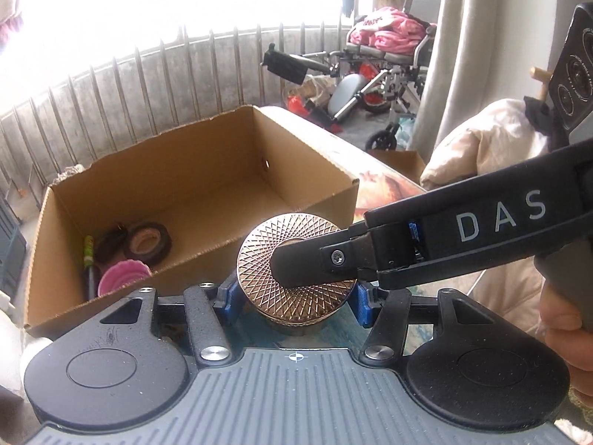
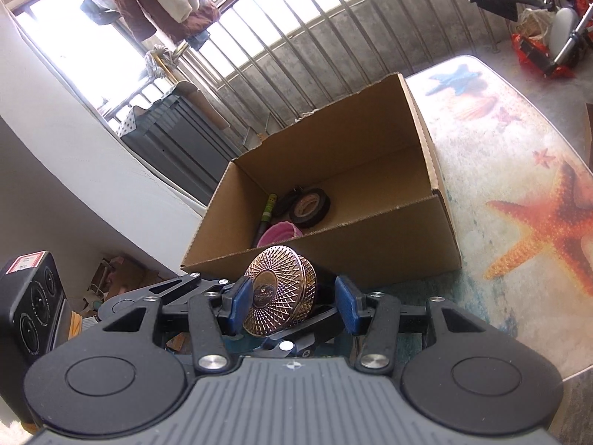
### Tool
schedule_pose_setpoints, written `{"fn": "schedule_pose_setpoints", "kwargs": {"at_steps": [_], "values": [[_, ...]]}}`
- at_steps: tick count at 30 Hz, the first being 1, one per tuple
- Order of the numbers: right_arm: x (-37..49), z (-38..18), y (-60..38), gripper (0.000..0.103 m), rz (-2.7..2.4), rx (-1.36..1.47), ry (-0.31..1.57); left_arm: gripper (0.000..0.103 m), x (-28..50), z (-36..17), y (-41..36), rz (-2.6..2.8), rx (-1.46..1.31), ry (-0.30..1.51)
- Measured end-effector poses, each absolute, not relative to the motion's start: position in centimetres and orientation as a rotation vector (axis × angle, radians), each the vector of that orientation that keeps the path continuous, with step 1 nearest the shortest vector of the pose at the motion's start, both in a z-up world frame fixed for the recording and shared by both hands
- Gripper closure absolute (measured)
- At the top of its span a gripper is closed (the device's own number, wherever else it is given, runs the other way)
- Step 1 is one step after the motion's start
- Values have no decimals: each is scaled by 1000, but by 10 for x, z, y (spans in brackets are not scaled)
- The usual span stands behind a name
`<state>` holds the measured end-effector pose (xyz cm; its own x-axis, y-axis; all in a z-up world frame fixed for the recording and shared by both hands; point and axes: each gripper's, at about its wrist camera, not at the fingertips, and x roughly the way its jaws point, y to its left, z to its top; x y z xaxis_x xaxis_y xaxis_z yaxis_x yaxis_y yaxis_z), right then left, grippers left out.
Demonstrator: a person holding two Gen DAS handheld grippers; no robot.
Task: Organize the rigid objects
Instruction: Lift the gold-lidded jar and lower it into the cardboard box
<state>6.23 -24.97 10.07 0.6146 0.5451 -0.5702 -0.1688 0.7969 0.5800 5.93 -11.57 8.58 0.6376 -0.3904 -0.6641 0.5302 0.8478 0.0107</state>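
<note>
left hand-held gripper: clamped on round metal tin sides | right hand-held gripper: pinching tin top and bottom | cardboard box: just beyond, worktop left edge

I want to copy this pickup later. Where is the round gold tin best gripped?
Across its round side wall, as the left tongs do, coming level from the near side. The gold tin has a flat, wide patterned lid; the right tongs pinch top and bottom.
</note>
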Motion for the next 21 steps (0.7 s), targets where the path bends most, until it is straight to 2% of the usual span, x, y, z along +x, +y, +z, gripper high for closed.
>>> {"fn": "schedule_pose_setpoints", "kwargs": {"at_steps": [12,21], "values": [[104,134,-237,50,500,427,728,47,108,112,-114,-460,160,680],[185,127,-233,50,561,399,838,47,187,99,-128,-370,110,801]]}}
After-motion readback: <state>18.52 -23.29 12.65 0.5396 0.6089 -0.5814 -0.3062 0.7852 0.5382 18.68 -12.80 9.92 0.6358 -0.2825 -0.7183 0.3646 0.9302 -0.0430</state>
